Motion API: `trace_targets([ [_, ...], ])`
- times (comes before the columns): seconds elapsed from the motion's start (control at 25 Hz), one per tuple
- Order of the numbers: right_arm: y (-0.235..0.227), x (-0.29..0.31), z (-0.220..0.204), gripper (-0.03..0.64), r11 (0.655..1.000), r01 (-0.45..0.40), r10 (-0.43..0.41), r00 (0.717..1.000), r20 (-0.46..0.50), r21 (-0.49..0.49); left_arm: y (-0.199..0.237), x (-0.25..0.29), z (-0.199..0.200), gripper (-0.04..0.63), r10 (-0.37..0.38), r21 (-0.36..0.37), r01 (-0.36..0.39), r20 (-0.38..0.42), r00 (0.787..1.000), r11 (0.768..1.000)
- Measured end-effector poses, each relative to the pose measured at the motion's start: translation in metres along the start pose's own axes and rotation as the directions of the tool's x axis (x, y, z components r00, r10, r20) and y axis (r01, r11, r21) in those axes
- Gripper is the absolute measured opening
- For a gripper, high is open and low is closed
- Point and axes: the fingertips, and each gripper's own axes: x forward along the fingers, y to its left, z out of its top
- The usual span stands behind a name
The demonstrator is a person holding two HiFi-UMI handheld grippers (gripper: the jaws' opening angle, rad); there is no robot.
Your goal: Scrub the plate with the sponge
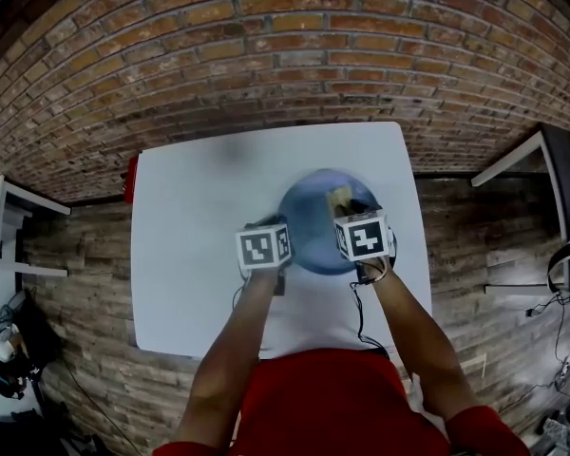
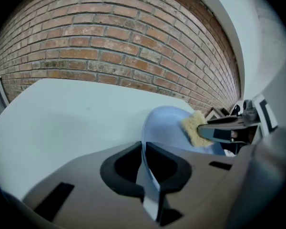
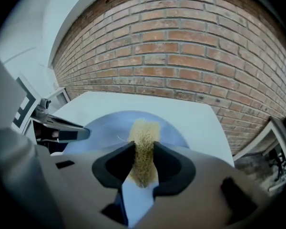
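A pale blue plate point(image 1: 313, 218) rests on the white table point(image 1: 195, 245). My left gripper point(image 2: 144, 162) is shut on the plate's point(image 2: 168, 125) left rim and holds it tilted. The rim runs edge-on between its jaws. My right gripper point(image 3: 143, 162) is shut on a yellow sponge point(image 3: 144, 142), pinched upright between the pads. The sponge point(image 2: 194, 127) lies against the plate's point(image 3: 105, 128) inner face, near its far side. In the head view the sponge point(image 1: 339, 198) shows just beyond the right gripper's marker cube, and both grippers sit at the plate's near edge.
A brick wall point(image 1: 285, 55) stands behind the table. A red object point(image 1: 131, 179) sits at the table's far left corner. White furniture point(image 1: 5, 226) stands to the left, and a dark desk point(image 1: 551, 160) with cables to the right. The floor is wood planks.
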Motion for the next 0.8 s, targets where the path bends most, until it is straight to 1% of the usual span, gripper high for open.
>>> trace_targets([
  [0.16, -0.027, -0.007, -0.010, 0.120, 0.998, 0.053, -0.052, 0.999, -0.010, 0.023, 0.000, -0.001, -0.001, 0.038, 0.000, 0.001, 0.000, -0.001, 1.000, 1.000],
  [0.28, -0.026, -0.013, -0.011, 0.120, 0.998, 0.058, -0.058, 0.998, -0.002, 0.030, 0.000, -0.002, -0.001, 0.038, 0.001, 0.004, -0.001, 0.000, 1.000, 1.000],
  [0.36, -0.013, -0.015, -0.008, 0.120, 0.999, 0.035, -0.036, 0.999, 0.014, 0.024, 0.001, -0.002, -0.002, 0.037, -0.001, 0.002, 0.001, 0.001, 1.000, 1.000],
  [0.52, 0.033, -0.014, -0.002, 0.120, 0.999, -0.053, 0.053, 0.998, 0.043, 0.001, 0.000, -0.003, -0.003, 0.037, -0.003, 0.001, 0.003, 0.001, 1.000, 1.000],
  [0.68, 0.083, -0.013, -0.006, 0.120, 0.990, -0.133, 0.134, 0.991, 0.018, -0.037, -0.001, -0.003, -0.003, 0.037, -0.004, 0.000, 0.004, 0.004, 1.000, 1.000],
  [0.8, 0.103, -0.013, -0.011, 0.120, 0.985, -0.161, 0.161, 0.987, -0.004, -0.062, -0.002, -0.003, -0.003, 0.037, -0.005, 0.000, 0.005, 0.007, 1.000, 1.000],
])
